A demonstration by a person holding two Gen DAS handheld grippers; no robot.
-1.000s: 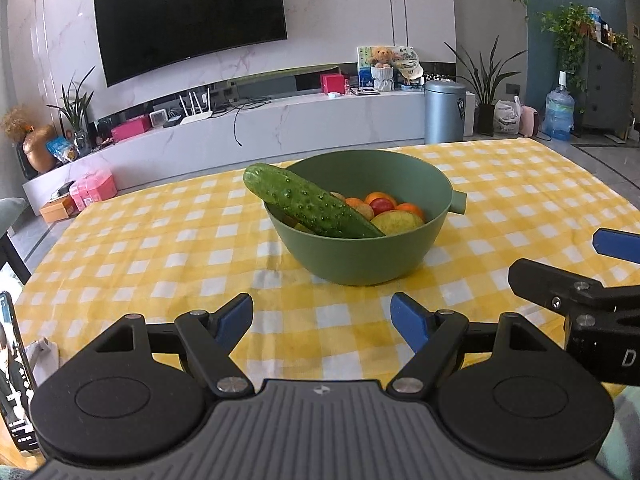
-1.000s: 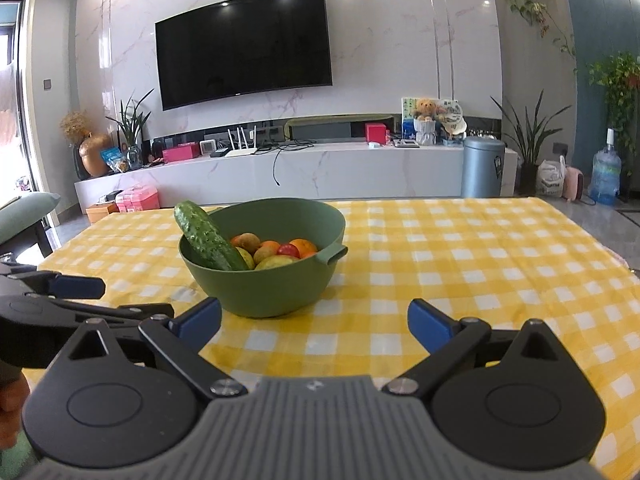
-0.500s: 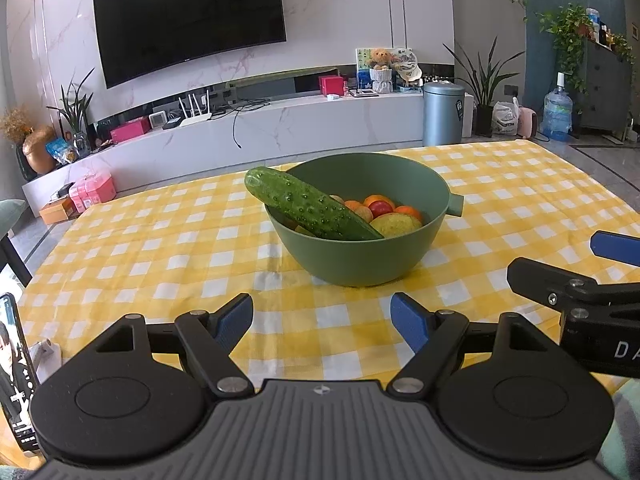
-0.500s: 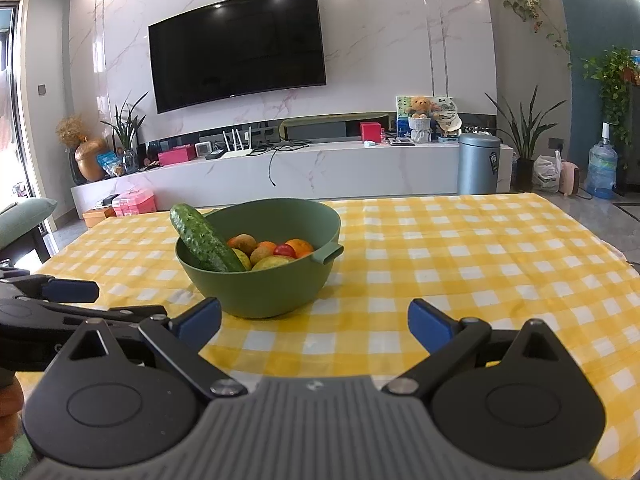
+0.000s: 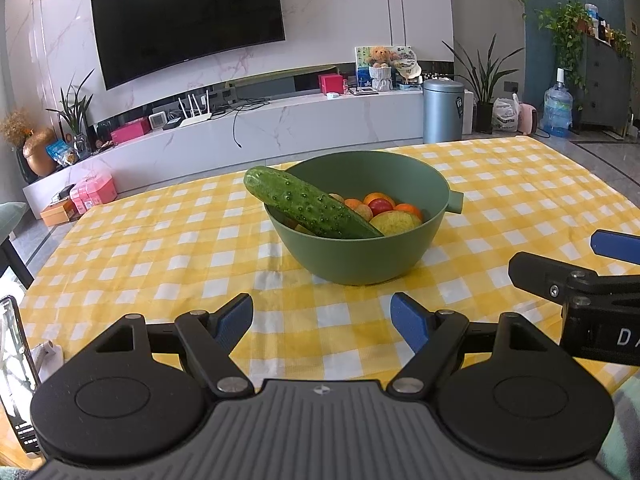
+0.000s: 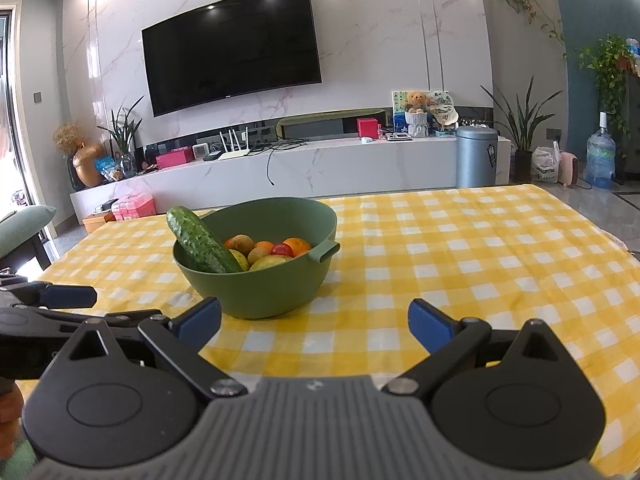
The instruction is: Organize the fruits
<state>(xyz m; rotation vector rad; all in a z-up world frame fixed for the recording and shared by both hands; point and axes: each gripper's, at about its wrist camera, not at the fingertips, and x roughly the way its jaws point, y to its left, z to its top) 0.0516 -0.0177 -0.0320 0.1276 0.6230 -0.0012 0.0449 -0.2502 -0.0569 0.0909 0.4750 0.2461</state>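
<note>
Both hand-held grippers, left and right, stay spread apart, now slightly farther from the bowl.

Across my yellow checked tablecloth I see a curved black television on marble, a white router on the low console, a grey bin, and a water jug.

1 bowl, 1 cucumber, 2 oranges, 1 tomato
</note>
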